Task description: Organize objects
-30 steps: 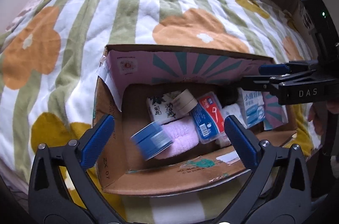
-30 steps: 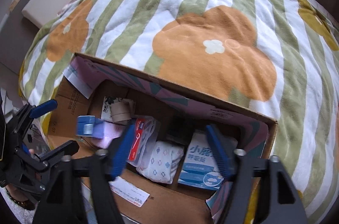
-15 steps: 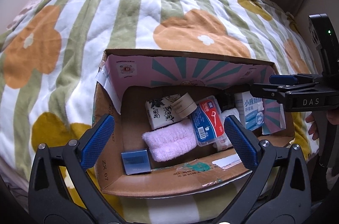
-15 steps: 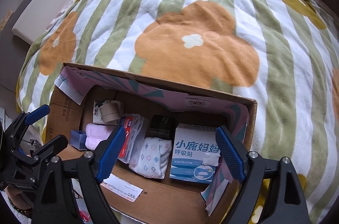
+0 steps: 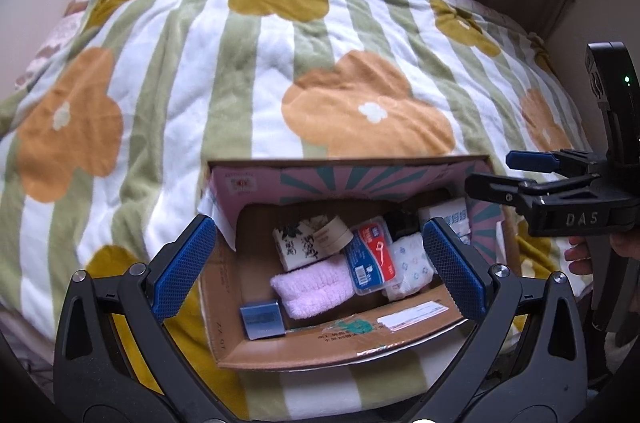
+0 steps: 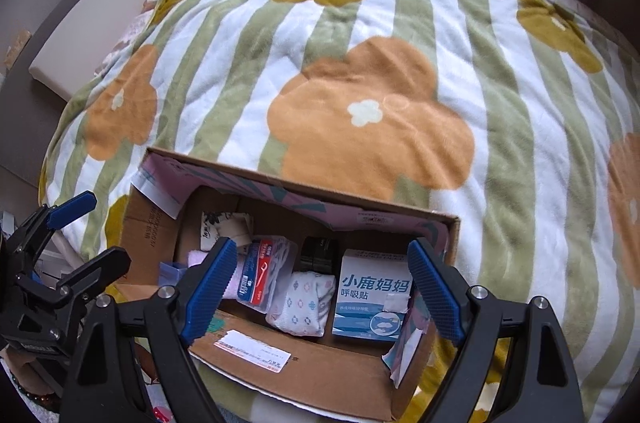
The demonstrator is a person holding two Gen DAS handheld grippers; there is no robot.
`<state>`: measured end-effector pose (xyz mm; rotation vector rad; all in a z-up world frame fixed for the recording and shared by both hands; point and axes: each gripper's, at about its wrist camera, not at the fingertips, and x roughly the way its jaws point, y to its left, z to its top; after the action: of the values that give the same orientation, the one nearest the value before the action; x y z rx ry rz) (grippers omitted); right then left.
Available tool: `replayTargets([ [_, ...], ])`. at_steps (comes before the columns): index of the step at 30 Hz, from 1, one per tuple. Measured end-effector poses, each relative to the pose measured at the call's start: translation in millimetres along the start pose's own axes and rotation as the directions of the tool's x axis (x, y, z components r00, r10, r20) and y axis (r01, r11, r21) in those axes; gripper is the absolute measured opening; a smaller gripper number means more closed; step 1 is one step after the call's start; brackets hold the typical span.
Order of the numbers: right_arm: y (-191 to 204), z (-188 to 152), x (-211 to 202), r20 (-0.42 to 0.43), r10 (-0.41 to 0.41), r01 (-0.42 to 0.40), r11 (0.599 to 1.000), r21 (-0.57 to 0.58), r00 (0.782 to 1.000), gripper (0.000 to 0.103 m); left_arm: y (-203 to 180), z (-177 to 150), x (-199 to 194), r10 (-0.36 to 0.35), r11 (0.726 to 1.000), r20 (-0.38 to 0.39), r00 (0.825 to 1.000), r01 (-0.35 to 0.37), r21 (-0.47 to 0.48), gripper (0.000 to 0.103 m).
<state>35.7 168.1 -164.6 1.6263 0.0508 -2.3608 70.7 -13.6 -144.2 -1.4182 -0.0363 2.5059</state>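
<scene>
Both tongs are empty — left gripper (image 5: 318,265) gaping, right gripper (image 6: 318,287) opening — above the packed box (image 6: 304,379). Packing looks finished; next, probably fetch any leftovers.

An open cardboard box (image 5: 304,347) on a floral blanket holds a pink towel (image 5: 314,287), floss-pick case (image 5: 372,259) and small blue box (image 5: 262,319).

A bed is covered by a striped blanket (image 6: 360,71) with orange and mustard flowers. An open cardboard box (image 6: 320,379) sits directly on it, at the blanket's near edge.
</scene>
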Motion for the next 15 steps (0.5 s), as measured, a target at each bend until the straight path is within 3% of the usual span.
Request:
replayTargets([
  [1, 1, 2, -5, 0.003, 0.0, 0.0, 1.0, 0.005, 1.0, 0.102, -1, 6, -6, 0.002, 1.0, 0.006, 1.0, -0.002, 0.006, 0.103],
  [8, 8, 15, -58, 0.058, -0.032, 0.029, 0.998, 0.053, 0.998, 0.102, -7, 45, -54, -0.003, 1.0, 0.057, 0.998, 0.001, 0.03, 0.103],
  [15, 10, 23, -121, 0.115, -0.12, 0.102, 0.983, 0.15, 0.986, 0.103, -11, 76, -105, 0.01, 0.999, 0.099, 0.995, -0.014, 0.042, 0.103],
])
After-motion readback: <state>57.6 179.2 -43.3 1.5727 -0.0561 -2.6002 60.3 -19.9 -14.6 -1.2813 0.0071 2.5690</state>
